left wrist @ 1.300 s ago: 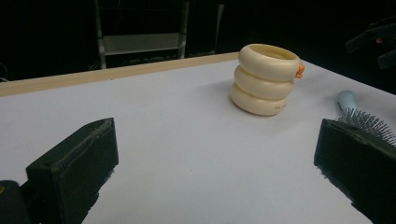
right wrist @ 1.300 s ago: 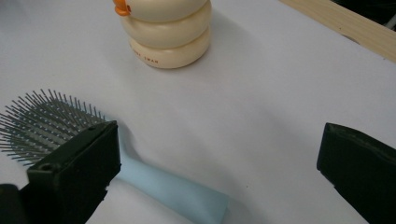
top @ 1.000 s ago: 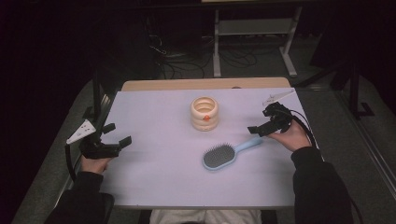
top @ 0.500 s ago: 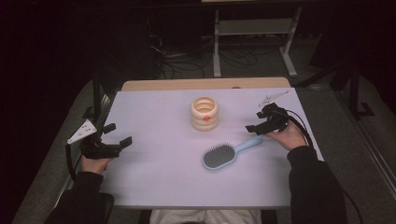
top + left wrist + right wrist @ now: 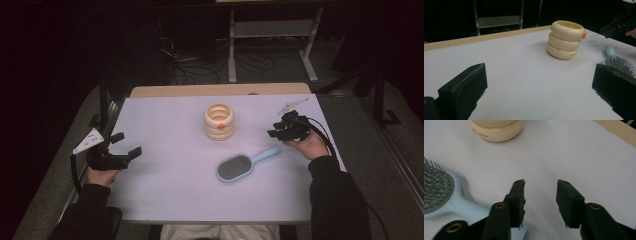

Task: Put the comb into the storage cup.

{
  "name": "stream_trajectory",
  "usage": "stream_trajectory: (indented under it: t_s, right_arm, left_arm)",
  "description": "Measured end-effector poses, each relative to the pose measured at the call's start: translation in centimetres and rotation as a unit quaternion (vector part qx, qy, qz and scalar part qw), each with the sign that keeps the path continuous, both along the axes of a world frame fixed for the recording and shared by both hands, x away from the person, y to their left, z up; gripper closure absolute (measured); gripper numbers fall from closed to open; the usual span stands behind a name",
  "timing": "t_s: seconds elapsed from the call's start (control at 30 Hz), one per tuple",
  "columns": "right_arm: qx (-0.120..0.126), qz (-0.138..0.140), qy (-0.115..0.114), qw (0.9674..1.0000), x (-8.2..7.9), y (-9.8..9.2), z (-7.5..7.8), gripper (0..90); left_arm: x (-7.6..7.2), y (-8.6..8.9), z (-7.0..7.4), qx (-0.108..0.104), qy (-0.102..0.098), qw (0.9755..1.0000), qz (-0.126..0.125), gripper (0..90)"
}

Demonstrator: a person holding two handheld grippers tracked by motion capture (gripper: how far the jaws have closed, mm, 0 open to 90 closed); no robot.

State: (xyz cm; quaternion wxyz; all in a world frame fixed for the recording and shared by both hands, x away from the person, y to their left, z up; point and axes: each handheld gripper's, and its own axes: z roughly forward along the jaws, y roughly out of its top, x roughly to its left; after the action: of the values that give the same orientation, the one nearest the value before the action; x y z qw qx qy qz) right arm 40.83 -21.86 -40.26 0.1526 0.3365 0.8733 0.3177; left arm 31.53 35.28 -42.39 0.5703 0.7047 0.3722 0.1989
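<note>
High view: the right gripper [image 5: 278, 131] hangs just above the handle end of the light blue hairbrush [image 5: 242, 164], which lies flat on the surface [image 5: 165, 200]. Its jaws have just been closing and now stand partly open, holding nothing. The left gripper [image 5: 131, 145] rests well apart, jaws wide and empty.

Left gripper view: beyond the wide, empty jaws stands a cream ringed holder [image 5: 565, 39], with the brush to its right.

Right gripper view: only bare surface lies between the jaws; the handle sits beside the left jaw. Judgement: the closing has missed the handle, so realignment is required.
</note>
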Motion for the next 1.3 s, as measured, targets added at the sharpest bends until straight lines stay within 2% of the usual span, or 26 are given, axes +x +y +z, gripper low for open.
stream_trajectory:
  t_s: [0.07,0.1,0.13,0.27,0.47,0.6,0.83,1.1,1.17,1.3]
  right_arm:
    - [-0.003,-0.001,0.000,1.0000,0.0,0.0,0.0,64.6]
    - [-0.004,0.002,0.004,1.0000,0.1,0.0,-0.1,72.3]
    - [-0.004,0.003,0.006,1.0000,0.1,-0.1,-0.1,75.0]
    - [0.000,0.011,0.031,0.9994,0.4,-0.1,-0.5,87.5]
    - [-0.002,0.012,0.057,0.9983,0.8,-0.1,-1.1,88.5]
    - [0.007,0.012,0.071,0.9974,0.9,-0.2,-1.4,88.5]
    - [-0.007,0.019,0.096,0.9951,1.0,0.2,-2.3,88.6]
    - [-0.028,0.029,0.112,0.9929,1.0,0.8,-3.0,88.6]
    - [-0.025,0.028,0.115,0.9927,0.9,0.8,-3.0,88.6]
    - [-0.029,0.033,0.109,0.9931,0.4,0.7,-2.9,88.6]
  left_arm:
    - [0.0,0.0,0.0,0.000,0.000,1.0000,0.000,0.0]
    - [0.0,0.0,0.0,0.000,0.000,1.0000,0.000,0.0]
    - [0.0,0.0,0.0,0.001,0.000,1.0000,0.000,0.0]
    - [0.0,0.0,0.0,-0.001,0.000,1.0000,0.001,0.0]
    - [0.0,0.0,0.0,0.000,0.000,1.0000,0.001,0.0]
    - [0.0,0.0,0.0,0.000,0.001,1.0000,0.001,0.0]
    - [0.0,0.0,0.0,-0.001,0.001,1.0000,0.001,0.0]
    - [0.0,-0.4,-0.1,0.012,0.001,0.9999,-0.008,0.0]
    - [0.0,-0.4,-0.1,0.015,0.001,0.9999,-0.008,0.0]
    - [0.0,-0.4,-0.1,0.012,0.001,0.9999,-0.007,0.0]
